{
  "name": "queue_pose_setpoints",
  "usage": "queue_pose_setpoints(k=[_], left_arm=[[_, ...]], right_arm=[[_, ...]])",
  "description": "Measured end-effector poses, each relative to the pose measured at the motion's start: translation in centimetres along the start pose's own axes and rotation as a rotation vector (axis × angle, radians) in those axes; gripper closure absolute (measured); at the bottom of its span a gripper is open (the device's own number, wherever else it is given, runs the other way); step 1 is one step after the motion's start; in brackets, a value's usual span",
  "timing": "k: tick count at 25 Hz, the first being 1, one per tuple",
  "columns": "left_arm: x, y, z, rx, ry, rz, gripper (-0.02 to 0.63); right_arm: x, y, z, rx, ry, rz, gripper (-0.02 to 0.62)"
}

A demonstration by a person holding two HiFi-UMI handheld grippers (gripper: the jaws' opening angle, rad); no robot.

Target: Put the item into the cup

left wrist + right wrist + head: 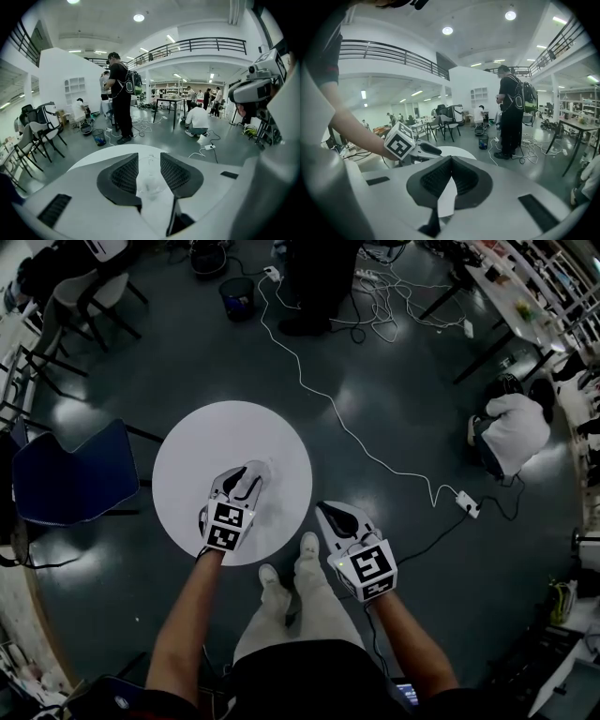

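A round white table [202, 451] stands in front of me. My left gripper [251, 474] hangs low over its right part, jaws apart. In the left gripper view a small clear cup [150, 185] stands on the table between the open left gripper's [150, 158] pads, with a gap on each side. I cannot make out any item in or beside the cup. My right gripper [330, 514] is off the table's right edge, over the floor. Its jaws [451, 160] meet at the tips with nothing between them. The left gripper's marker cube [400, 141] shows in the right gripper view.
A dark blue chair [70, 474] stands left of the table. A white cable [375, 451] runs over the grey floor to a power strip [466, 504]. A person crouches at the right [511, 432]; another stands at the back [319, 287] near a bin [237, 296].
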State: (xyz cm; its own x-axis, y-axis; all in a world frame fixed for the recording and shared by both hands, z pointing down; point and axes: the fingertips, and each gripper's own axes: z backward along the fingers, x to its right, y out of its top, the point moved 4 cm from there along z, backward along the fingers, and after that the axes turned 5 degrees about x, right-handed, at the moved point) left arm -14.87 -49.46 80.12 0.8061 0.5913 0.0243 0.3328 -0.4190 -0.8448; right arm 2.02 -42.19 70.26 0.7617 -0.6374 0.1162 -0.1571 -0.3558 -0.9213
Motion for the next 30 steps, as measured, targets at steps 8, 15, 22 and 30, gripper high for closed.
queue_pose_setpoints(k=[8, 15, 22, 30], left_arm=[[-0.1, 1.0, 1.4, 0.026, -0.002, 0.036, 0.466], [-0.4, 3.6, 4.0, 0.087, 0.003, 0.048, 0.481], [0.5, 5.9, 8.7, 0.159, 0.022, 0.060, 0.503], [0.2, 9.1, 14.0, 0.245, 0.049, 0.066, 0.540]], right_arm=[[-0.4, 1.6, -0.4, 0.028, -0.005, 0.015, 0.578], [-1.0, 3.7, -0.3, 0.057, -0.010, 0.026, 0.578], [-3.0, 6.4, 0.9, 0.100, -0.001, 0.061, 0.578], [-5.4, 10.1, 1.6, 0.140, 0.006, 0.095, 0.578]])
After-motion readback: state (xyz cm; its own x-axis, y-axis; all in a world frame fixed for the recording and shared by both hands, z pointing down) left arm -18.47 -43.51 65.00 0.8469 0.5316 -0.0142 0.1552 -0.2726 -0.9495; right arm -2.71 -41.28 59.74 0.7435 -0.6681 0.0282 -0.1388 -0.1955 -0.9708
